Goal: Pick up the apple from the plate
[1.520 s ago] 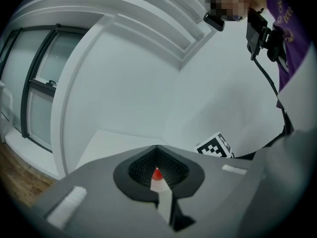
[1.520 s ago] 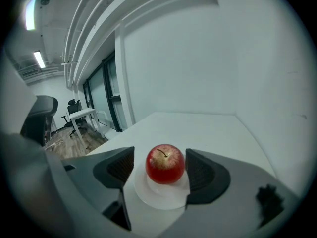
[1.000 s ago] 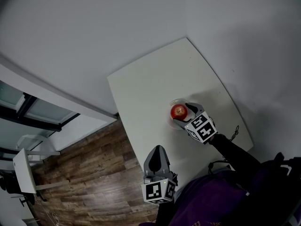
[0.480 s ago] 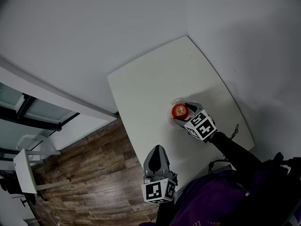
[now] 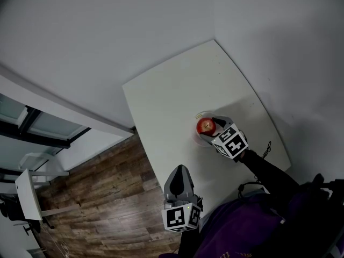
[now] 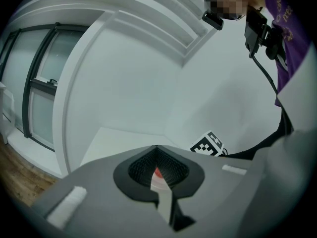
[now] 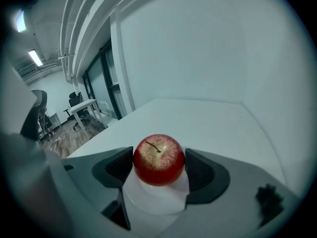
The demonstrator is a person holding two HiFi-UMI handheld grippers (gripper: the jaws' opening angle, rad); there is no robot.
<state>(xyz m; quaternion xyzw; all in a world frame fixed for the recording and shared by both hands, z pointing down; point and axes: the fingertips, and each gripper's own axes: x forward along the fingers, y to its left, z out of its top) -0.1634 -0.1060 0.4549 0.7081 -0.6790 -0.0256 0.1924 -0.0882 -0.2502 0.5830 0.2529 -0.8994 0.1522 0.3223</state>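
Right gripper (image 7: 159, 168), grey-bodied, dark pads (image 7: 116, 166) pressed against both flanks of a glossy red apple (image 7: 158, 155), yellow-speckled on top, with a thin brown stem. Beneath the apple and touching it, a small round white plate (image 7: 153, 205), lying between the jaws on a white rectangular tabletop (image 7: 208, 123). Behind, a plain pale wall (image 7: 188, 48). Off to the left, dark-framed glass panels (image 7: 101, 83), a white desk (image 7: 86, 107), black office chairs (image 7: 74, 99) and wooden floor (image 7: 69, 138).

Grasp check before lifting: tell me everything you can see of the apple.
The apple is red with yellowish speckling near the top and a thin brown stem, smooth and whole. It sits upright on a small white plate. The right tongs bracket it, their dark pads seemingly pressing both sides.
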